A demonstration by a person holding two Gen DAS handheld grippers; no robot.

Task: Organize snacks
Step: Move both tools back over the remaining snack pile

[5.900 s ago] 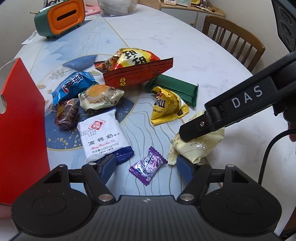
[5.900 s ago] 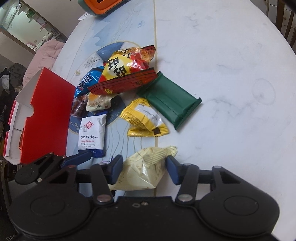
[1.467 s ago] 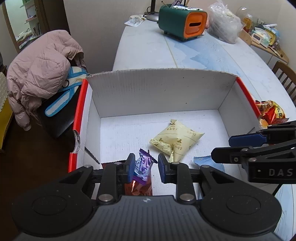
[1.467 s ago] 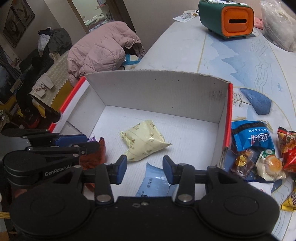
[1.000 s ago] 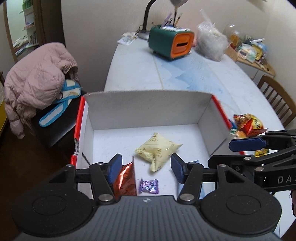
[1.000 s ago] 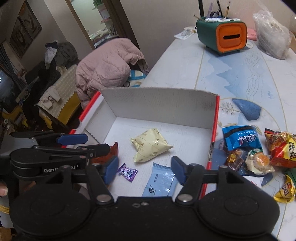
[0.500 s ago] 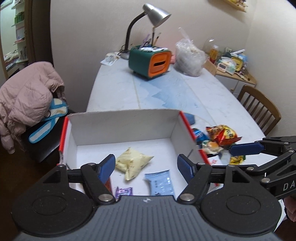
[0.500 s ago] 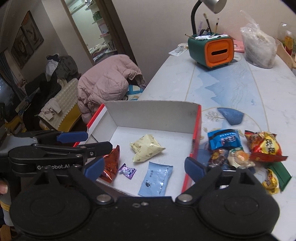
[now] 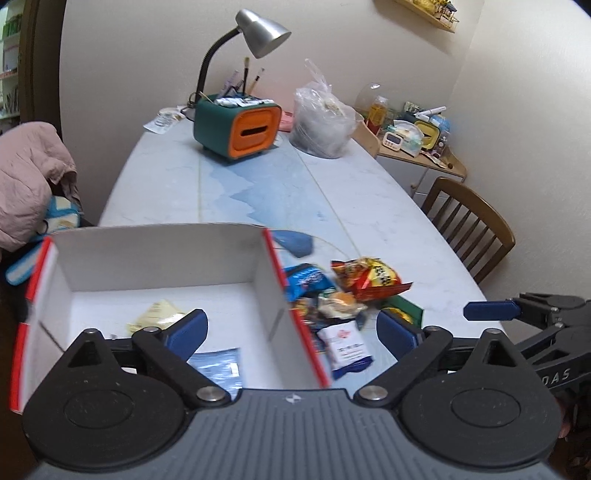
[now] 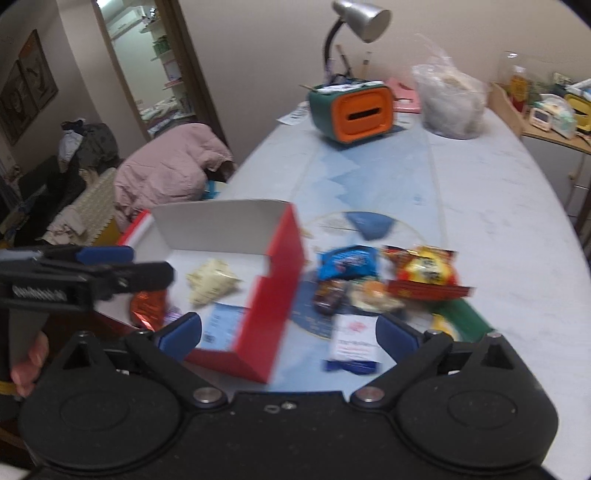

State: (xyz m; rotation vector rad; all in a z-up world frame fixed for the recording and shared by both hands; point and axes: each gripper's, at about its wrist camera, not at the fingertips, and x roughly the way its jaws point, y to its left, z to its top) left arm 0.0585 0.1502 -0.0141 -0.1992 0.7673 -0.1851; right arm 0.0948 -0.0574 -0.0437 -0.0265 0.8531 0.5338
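A red box with a white inside [image 9: 275, 258] [image 10: 280, 277] stands at the table's left edge. In it lie a pale yellow packet [image 9: 157, 314] [image 10: 212, 282], a light blue packet [image 9: 218, 365] [image 10: 221, 321] and an orange-red packet [image 10: 147, 304]. Right of the box lies a pile of snacks: a blue bag [image 10: 347, 262], a red-yellow bag [image 9: 369, 277] [image 10: 424, 273], a white packet [image 9: 345, 345] [image 10: 352, 343], a green pack [image 10: 465, 317]. My left gripper [image 9: 291, 332] is open and empty, high above the box's right wall. My right gripper [image 10: 290, 332] is open and empty, also raised.
A green and orange box [image 9: 236, 125] with a desk lamp [image 9: 258, 33] and a plastic bag [image 9: 321, 122] stand at the table's far end. A wooden chair [image 9: 469, 221] stands at the right. A pink jacket [image 10: 170, 166] lies on a seat at the left.
The left gripper let the purple candy go into the box. Both grippers opened wide, rose and pulled back, swinging right toward the snack pile.
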